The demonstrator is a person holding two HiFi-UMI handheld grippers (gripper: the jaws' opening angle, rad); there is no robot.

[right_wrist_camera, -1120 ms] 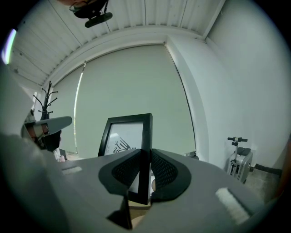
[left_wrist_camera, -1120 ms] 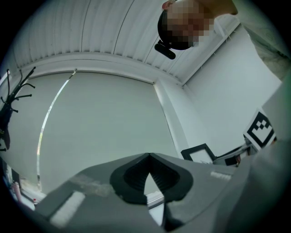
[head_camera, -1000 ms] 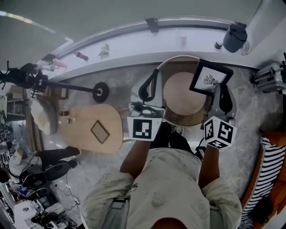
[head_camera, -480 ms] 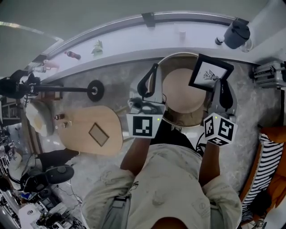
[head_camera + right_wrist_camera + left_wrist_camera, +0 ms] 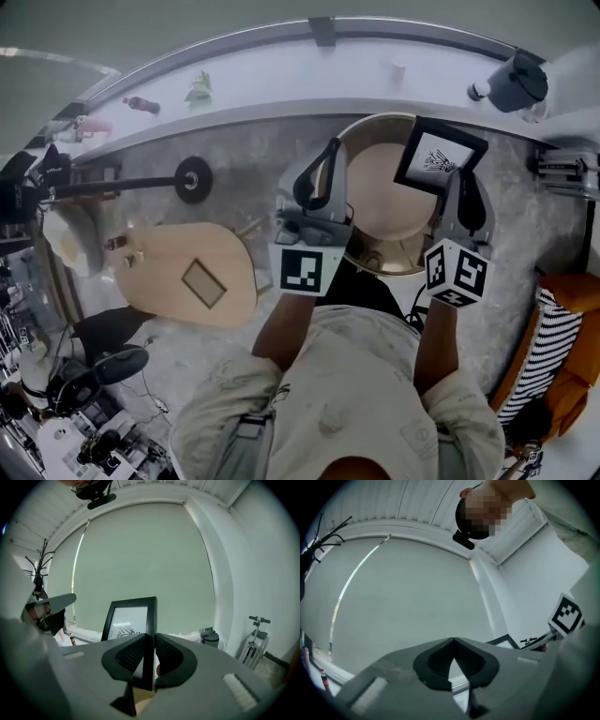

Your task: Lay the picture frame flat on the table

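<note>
A black picture frame with a white mat and a dark drawing is held above the far right part of the round wooden table. My right gripper is shut on the frame's near right edge. In the right gripper view the frame stands upright, its right bar pinched between the pads of my right gripper. My left gripper hovers over the table's left rim. It is shut with nothing in it, and in its own view my left gripper points up at a pale blind.
A low oval wooden table stands on the floor to the left, beside a black stand with a round disc. The white sill behind carries a bottle and a small plant. A dark canister is at far right, a striped cushion near right.
The head camera has shifted a little. The right gripper keeps the frame in almost the same place over the table. The left gripper has edged slightly right.
</note>
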